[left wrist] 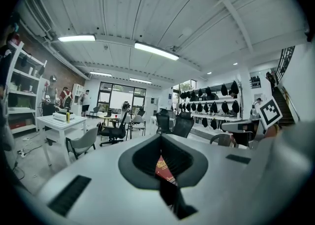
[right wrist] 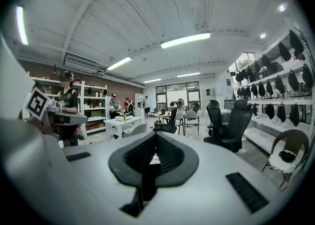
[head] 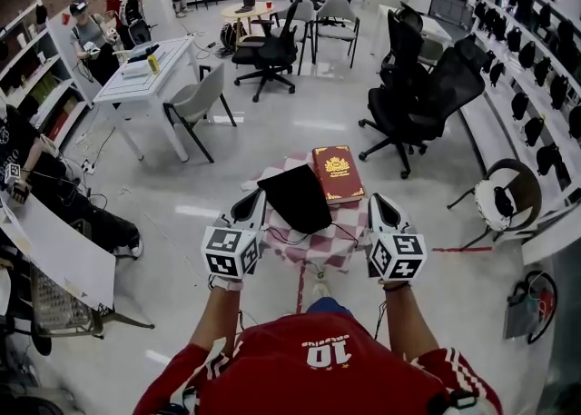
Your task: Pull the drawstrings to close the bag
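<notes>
A black drawstring bag (head: 295, 197) lies flat on a small table with a red-and-white checked cloth (head: 329, 246), beside a red book (head: 337, 173). Thin dark cords run from the bag's near end out to both sides. My left gripper (head: 247, 208) is at the table's left edge, its jaws shut on a black drawstring (left wrist: 173, 200) that trails back over them. My right gripper (head: 379, 208) mirrors it at the right edge, shut on the other black drawstring (right wrist: 140, 192). A sliver of the red book (left wrist: 161, 168) shows through the left gripper's (left wrist: 161, 138) pads. The right gripper (right wrist: 156, 135) points across the room.
Black office chairs (head: 413, 95) stand behind the table on the right. A white table (head: 145, 77) with a grey chair (head: 195, 100) is at the back left. A white desk (head: 50, 254) and seated people are at the left, and a round chair (head: 504, 197) is at the right.
</notes>
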The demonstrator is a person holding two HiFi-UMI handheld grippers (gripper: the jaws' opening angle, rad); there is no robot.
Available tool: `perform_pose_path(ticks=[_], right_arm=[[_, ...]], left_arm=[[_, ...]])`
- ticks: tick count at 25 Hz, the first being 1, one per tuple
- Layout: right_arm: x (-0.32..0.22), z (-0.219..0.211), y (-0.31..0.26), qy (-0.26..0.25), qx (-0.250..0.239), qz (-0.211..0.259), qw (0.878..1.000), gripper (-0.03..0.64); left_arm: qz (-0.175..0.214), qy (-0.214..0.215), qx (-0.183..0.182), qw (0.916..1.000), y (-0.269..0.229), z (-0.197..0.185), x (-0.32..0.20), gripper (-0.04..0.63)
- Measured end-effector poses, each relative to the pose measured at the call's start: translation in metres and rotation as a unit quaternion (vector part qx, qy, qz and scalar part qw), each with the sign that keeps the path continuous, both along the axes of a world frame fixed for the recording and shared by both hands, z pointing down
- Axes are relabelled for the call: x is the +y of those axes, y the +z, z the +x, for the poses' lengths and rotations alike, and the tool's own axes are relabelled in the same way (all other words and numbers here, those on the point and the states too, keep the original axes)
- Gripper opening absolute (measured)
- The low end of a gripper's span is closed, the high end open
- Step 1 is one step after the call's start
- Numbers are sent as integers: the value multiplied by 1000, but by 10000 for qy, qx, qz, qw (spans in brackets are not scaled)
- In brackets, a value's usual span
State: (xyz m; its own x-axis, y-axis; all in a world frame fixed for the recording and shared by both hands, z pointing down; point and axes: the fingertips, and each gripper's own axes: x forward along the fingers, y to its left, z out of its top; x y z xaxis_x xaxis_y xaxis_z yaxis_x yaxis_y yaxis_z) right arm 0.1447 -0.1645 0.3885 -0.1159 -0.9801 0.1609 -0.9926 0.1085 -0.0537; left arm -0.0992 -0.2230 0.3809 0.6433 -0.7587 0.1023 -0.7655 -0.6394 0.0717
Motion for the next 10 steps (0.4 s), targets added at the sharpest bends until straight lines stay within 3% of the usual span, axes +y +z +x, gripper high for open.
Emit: perform_pose_path(ticks=[10], right_arm=[[2,4,3,-35,-83,-8,10000,17]], left_arm=[[-11,21,-21,10000,1,5,2,9]])
